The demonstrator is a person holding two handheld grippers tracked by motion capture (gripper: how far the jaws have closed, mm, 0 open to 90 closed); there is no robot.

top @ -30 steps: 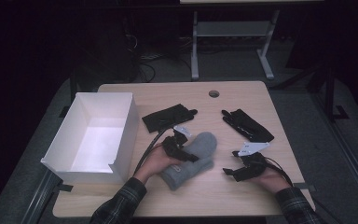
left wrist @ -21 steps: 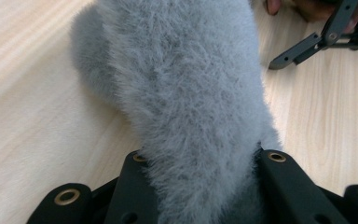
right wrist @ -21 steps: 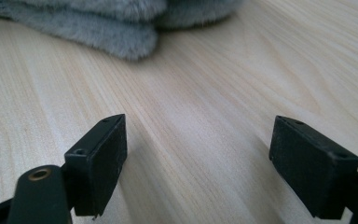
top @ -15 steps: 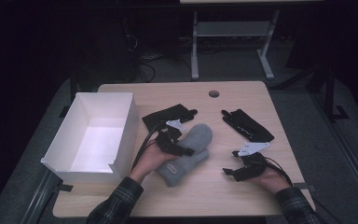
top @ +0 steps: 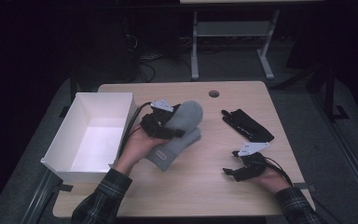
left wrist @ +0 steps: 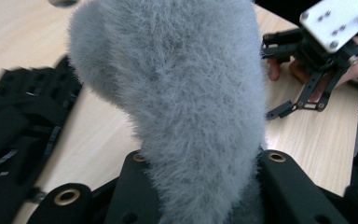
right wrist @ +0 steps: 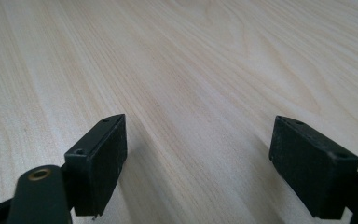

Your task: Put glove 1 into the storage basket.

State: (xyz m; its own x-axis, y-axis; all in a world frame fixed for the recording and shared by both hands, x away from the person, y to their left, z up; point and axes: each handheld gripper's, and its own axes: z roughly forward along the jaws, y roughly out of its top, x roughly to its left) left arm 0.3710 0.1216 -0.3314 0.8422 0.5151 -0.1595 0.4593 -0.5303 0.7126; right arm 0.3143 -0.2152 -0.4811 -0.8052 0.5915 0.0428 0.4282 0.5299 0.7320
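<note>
Left gripper [top: 161,123] clamped on grey mitten [top: 179,133], lifted off table [top: 205,186], white box [top: 81,109] at 9 o'clock. Right gripper [top: 242,170] spread apart, empty, resting on table at 4 o'clock. Risk: fuzzy fabric slipping from pinch; dangling cuff catching box rim.

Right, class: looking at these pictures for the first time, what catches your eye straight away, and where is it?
The fluffy grey mitten stands out first, clamped in the left gripper just right of the white box. Next comes the pair of black gloves lying on the right part of the wooden table. The right gripper rests open near the front edge.
</note>
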